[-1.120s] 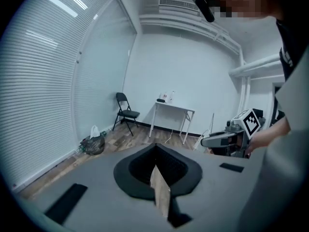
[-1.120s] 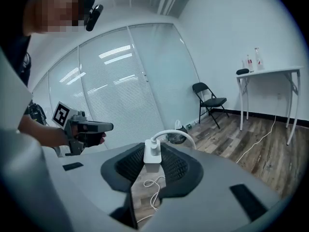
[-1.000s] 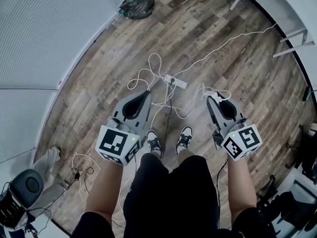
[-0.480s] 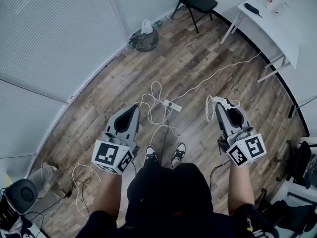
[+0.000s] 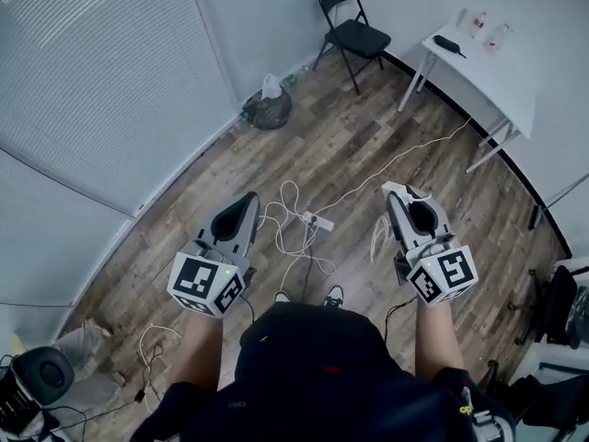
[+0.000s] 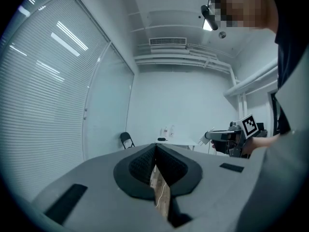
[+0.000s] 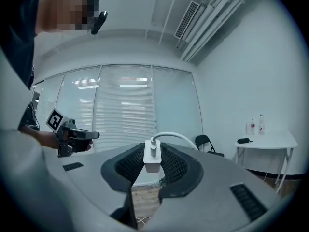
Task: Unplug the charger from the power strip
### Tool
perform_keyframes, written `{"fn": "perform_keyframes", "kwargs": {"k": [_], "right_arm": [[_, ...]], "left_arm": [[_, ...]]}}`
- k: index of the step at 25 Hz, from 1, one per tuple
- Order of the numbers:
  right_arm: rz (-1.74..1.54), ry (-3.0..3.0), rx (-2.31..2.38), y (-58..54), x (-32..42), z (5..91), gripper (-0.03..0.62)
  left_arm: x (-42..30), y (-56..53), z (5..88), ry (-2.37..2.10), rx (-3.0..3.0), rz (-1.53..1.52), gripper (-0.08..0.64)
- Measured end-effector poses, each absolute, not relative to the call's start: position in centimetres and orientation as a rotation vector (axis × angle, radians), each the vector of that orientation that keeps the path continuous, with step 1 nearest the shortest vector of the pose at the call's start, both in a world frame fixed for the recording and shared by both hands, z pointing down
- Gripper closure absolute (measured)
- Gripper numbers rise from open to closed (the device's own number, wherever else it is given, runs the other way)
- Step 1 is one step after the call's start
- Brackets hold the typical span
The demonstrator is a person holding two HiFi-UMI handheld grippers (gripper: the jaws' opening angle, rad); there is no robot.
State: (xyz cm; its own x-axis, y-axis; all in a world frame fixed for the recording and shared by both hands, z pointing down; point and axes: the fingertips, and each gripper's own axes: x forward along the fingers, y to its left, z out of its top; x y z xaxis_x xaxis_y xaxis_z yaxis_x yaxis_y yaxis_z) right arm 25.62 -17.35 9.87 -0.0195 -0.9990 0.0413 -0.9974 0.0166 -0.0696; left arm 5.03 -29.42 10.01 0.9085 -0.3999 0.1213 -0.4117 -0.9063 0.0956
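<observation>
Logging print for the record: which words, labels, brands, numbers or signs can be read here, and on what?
None can be read in any view.
Cubes on the left tool and right tool: square black-and-white marker patterns, no letters.
Charger in the right tool: no print seen.
Bottles on the white table: labels too small.
</observation>
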Motion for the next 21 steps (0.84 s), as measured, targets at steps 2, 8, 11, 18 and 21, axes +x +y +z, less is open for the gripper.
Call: {"fn": "perform_keyframes", "kwargs": {"k": [2, 8, 11, 18, 21], "right_arm": [[-0.107, 2.221, -2.168, -17.3, 25.4, 8.9, 0.483], [-0.051, 2.254, -2.141, -16.5, 24.3, 7.1, 0.483], [-0.037, 2.265, -2.135, -16.3, 24.0, 6.3, 0.483], [-0.018, 2.292, -2.12, -16.6, 22.7, 5.8, 0.483], [-0.02, 2.305, -2.115, -16.5, 22.0, 5.9, 0.483]], "left_arm": [[5.0, -29.4, 8.9, -0.629, 2.967, 0.133, 0.541], [5.4, -28.3, 7.9, -0.601, 2.966, 0.102, 0.54], [5.6, -27.9, 7.2, -0.588, 2.972, 0.096, 0.54], [4.4, -27.5, 6.9, -0.588, 2.989, 0.097, 0.541], [3.8, -27.2, 7.1, -0.595, 2.985, 0.1, 0.54]]}}
